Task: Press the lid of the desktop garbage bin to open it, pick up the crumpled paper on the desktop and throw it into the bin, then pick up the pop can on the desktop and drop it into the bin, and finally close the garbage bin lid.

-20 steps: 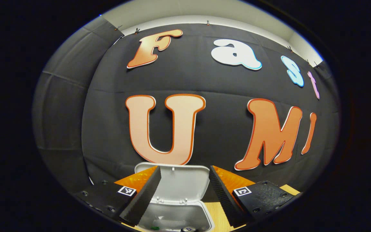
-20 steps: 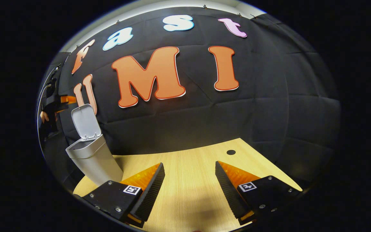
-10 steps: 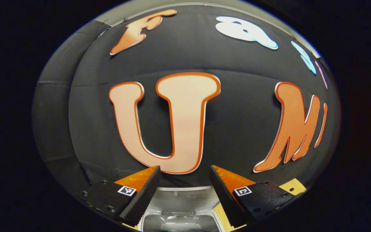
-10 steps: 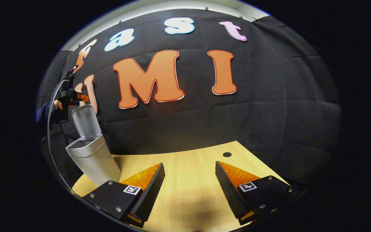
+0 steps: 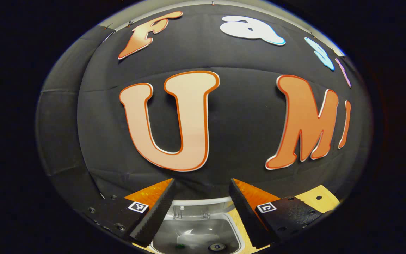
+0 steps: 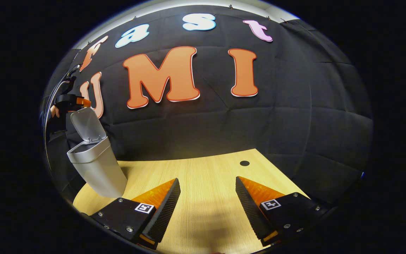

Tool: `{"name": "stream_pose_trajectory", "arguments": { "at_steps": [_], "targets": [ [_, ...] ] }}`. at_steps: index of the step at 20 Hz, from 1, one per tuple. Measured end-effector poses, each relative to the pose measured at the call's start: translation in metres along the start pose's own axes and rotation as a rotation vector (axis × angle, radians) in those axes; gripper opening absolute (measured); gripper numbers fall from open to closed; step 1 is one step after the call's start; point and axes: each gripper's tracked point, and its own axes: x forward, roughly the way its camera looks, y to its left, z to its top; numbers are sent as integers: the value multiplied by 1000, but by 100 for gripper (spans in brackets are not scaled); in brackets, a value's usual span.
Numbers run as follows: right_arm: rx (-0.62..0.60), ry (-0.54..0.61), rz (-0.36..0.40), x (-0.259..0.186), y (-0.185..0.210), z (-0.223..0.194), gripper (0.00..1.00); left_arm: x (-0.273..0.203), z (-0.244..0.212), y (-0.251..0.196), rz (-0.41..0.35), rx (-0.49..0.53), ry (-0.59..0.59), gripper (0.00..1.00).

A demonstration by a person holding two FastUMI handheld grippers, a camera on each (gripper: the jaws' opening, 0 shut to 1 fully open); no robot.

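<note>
The grey desktop bin (image 6: 95, 171) stands at the table's left end with its lid (image 6: 86, 123) raised. My left gripper (image 6: 73, 103), held by a hand (image 6: 54, 111), hovers at the lid's top edge. In the left gripper view that gripper (image 5: 201, 181) is open, and below its fingers I look down past the lid's edge (image 5: 201, 202) into the bin (image 5: 236, 231). The pop can (image 5: 217, 246) lies inside with pale crumpled paper (image 5: 196, 240) beside it. My right gripper (image 6: 207, 180) is open over the bare table, holding nothing.
The wooden table (image 6: 203, 169) runs right from the bin and has a small round hole (image 6: 244, 163) near its back edge. The black cloth wall stands close behind the bin and the table. A table corner (image 5: 324, 199) lies right of the bin.
My left gripper has risen from facing the lid's inner side to above its top edge, and now tilts down into the bin. The right gripper has barely moved.
</note>
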Motion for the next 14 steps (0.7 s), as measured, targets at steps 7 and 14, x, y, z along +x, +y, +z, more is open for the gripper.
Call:
{"name": "stream_pose_trajectory", "arguments": {
  "at_steps": [7, 14],
  "targets": [
    [-24, 3, 75, 13, 36, 2, 94, -52, -124, -6, 21, -15, 155, 96],
    [-65, 20, 139, 13, 65, -9, 94, -63, -167, -6, 11, -4, 102, 100]
  ]
}}
